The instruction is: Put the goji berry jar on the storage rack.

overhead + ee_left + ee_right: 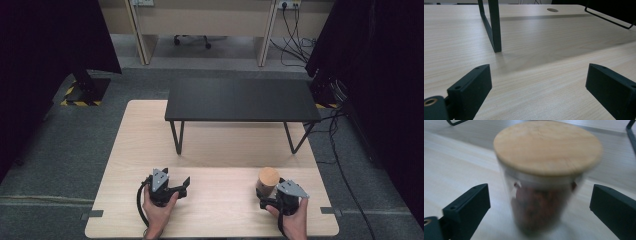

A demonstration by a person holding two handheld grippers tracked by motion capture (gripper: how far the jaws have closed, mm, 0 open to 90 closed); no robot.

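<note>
A glass jar (pixel 266 183) with a round wooden lid (pixel 547 146) and dark reddish contents stands upright on the wooden table near its front right. My right gripper (pixel 271 197) is open, its jaws spread to either side of the jar (pixel 541 205) without touching it. My left gripper (pixel 186 186) rests at the front left of the table, open, with bare tabletop between its jaws (pixel 539 82).
A low black shelf (pixel 242 100) on thin metal legs stands across the far half of the wooden table (pixel 150 130). One leg (pixel 495 27) rises just ahead of the left gripper. Cables lie on the grey floor at the right (pixel 345 170).
</note>
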